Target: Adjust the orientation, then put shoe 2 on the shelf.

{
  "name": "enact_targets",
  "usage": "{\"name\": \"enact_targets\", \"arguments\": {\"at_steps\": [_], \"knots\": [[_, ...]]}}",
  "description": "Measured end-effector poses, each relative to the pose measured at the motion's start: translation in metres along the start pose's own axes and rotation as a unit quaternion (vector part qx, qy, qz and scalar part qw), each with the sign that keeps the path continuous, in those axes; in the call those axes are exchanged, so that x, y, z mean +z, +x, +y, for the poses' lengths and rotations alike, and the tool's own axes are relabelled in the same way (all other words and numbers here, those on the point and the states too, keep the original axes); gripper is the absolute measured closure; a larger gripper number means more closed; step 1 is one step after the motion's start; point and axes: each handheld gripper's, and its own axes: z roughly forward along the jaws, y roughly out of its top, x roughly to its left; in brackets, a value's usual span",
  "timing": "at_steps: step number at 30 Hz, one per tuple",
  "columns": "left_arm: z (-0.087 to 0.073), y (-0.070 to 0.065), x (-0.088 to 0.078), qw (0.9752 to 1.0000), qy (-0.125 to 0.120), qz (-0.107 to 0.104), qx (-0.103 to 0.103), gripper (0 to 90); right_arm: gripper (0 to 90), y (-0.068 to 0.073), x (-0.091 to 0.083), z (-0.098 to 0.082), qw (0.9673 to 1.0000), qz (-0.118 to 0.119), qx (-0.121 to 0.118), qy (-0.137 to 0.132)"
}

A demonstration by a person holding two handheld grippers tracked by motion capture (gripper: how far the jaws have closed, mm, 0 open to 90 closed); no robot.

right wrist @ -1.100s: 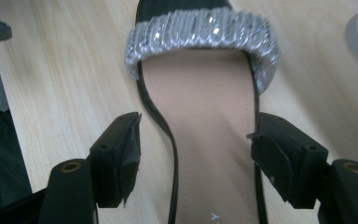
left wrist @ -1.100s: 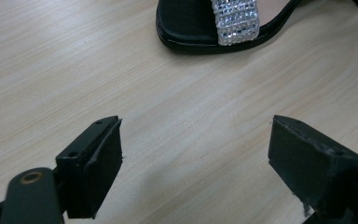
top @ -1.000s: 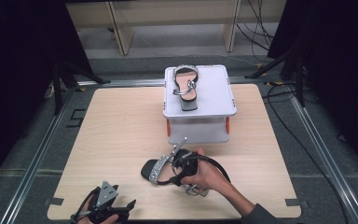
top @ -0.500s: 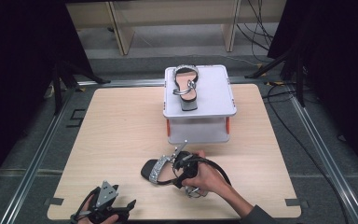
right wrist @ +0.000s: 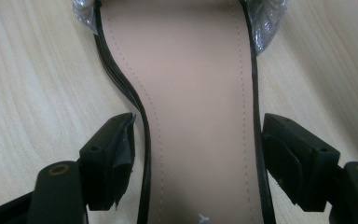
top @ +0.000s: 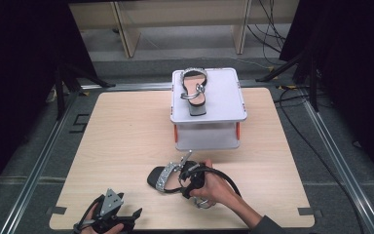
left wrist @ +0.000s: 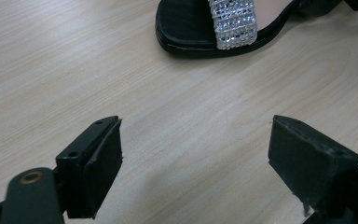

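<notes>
A black sandal (top: 164,178) with a glittery silver toe strap lies on the wooden table, near the front. My right gripper (top: 191,181) is over its heel half. In the right gripper view the jaws (right wrist: 198,140) straddle the beige insole (right wrist: 191,88); they have just been closing a little. The left pad (right wrist: 116,158) stands a sliver off the sole's black edge, so the gripper is open. My left gripper (top: 126,218) rests at the front left, open and empty (left wrist: 196,144), with the sandal's toe (left wrist: 200,28) ahead of it. A matching sandal (top: 195,90) sits on the grey box (top: 219,105).
The grey box with orange clips stands at the back middle of the table (top: 121,136). A black cable (top: 226,178) loops from the right gripper across the table. Metal rails (top: 44,156) edge the table, with dark stands and cables beyond.
The right hand and its gripper have edged slightly toward the near left along the sandal. The left gripper and both sandals have stayed put.
</notes>
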Motion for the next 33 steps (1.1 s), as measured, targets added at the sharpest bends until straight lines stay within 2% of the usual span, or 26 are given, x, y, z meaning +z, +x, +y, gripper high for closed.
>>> {"name": "enact_targets", "arguments": {"at_steps": [1,2,4,5,6,7,8,10,11,12,13,15,17,18,19,24,25,27,28,29,30,31,33], "knots": [[0.0003,0.0001,0.0003,1.0,-0.001,-0.001,0.0,17.2,28.0,-0.0005,0.0007,-0.0003,1.0,-0.002,-0.002,-0.001],[0.0018,0.0038,0.0005,0.9996,0.002,-0.002,0.027,17.2,28.8,-0.0008,0.0012,-0.0005,1.0,-0.005,-0.003,0.0],[0.0017,0.0046,0.0005,0.9995,0.008,0.0,0.032,17.2,29.9,-0.0018,0.0024,-0.0011,0.9999,-0.007,-0.008,0.002],[0.0007,0.0015,0.0006,0.9999,0.005,-0.002,0.01,17.2,30.7,-0.0019,0.0032,-0.0013,1.0,-0.005,-0.004,0.004],[0.0001,0.0003,0.0002,1.0,0.006,-0.004,0.0,17.2,31.0,-0.0029,0.0039,-0.0015,0.9999,-0.006,-0.009,0.003],[0.0004,0.0008,0.0006,1.0,0.005,-0.005,0.003,17.2,31.1,-0.0035,0.0044,-0.0016,0.9999,-0.009,-0.013,0.004],[0.0001,0.0003,0.0007,1.0,0.003,-0.004,-0.002,17.2,31.3,-0.0033,0.0048,-0.0021,1.0,-0.004,-0.003,0.007],[0.0014,0.0042,0.0005,0.9996,0.005,-0.001,0.028,17.2,32.5,-0.0043,0.0045,-0.0026,1.0,0.0,-0.003,0.005],[0.0017,0.0049,0.0002,0.9994,0.008,0.002,0.033,17.2,33.1,-0.0047,0.0042,-0.0026,1.0,-0.002,-0.008,0.003],[0.0014,0.0045,0.0,0.9996,0.007,0.0,0.029,17.2,33.6,-0.0047,0.0039,-0.0028,1.0,0.0,-0.009,0.003],[0.0004,0.0001,0.0007,1.0,-0.002,-0.002,-0.002,17.2,34.1,-0.005,0.0038,-0.0029,0.9999,0.001,-0.01,0.003],[0.0004,0.0009,0.0006,1.0,-0.001,-0.002,0.003,17.2,35.2,-0.0062,0.0041,-0.0033,0.9998,0.005,-0.016,0.003],[0.0003,0.0006,0.0004,1.0,-0.003,-0.004,0.001,17.2,35.4,-0.0067,0.0035,-0.0045,0.9999,0.012,-0.006,0.006],[0.0001,0.0001,0.0004,1.0,-0.002,-0.004,-0.002,17.2,35.4,-0.0083,0.0034,-0.0047,0.9998,0.012,-0.014,0.002],[0.0001,0.0008,-0.0001,1.0,0.003,-0.002,0.004,17.2,35.4,-0.0082,0.0034,-0.005,0.9998,0.012,-0.013,0.002],[0.0001,0.0004,-0.0004,1.0,0.001,-0.002,0.002,17.2,37.1,-0.0077,0.003,-0.0059,0.9997,0.015,-0.021,0.002],[-0.0003,-0.0012,-0.0001,0.9999,-0.005,-0.005,-0.01,17.2,37.5,-0.0076,0.0028,-0.0061,0.9996,0.016,-0.022,0.002],[-0.0004,-0.0013,-0.0003,0.9999,-0.006,-0.005,-0.012,17.3,39.4,-0.0069,0.0024,-0.0062,0.9997,0.016,-0.021,0.003],[-0.0001,-0.0012,-0.0008,0.9999,-0.005,-0.004,-0.011,17.2,41.7,-0.0061,0.002,-0.0061,0.9996,0.012,-0.024,0.002],[0.0009,0.0011,-0.0015,1.0,0.001,-0.003,0.006,17.3,42.0,-0.0044,0.0015,-0.0066,0.9997,0.016,-0.017,0.003],[0.0002,-0.0007,-0.0009,1.0,-0.003,-0.003,-0.007,17.2,42.1,-0.004,0.0013,-0.0065,0.9997,0.011,-0.023,0.001],[0.0009,0.0008,-0.0021,1.0,0.004,-0.003,0.006,17.3,42.2,-0.0034,0.0013,-0.0065,0.9997,0.009,-0.023,0.001],[0.0005,0.0,-0.001,1.0,-0.002,-0.003,-0.001,17.3,42.3,-0.0034,0.0011,-0.0066,0.9997,0.009,-0.023,0.0]]}}
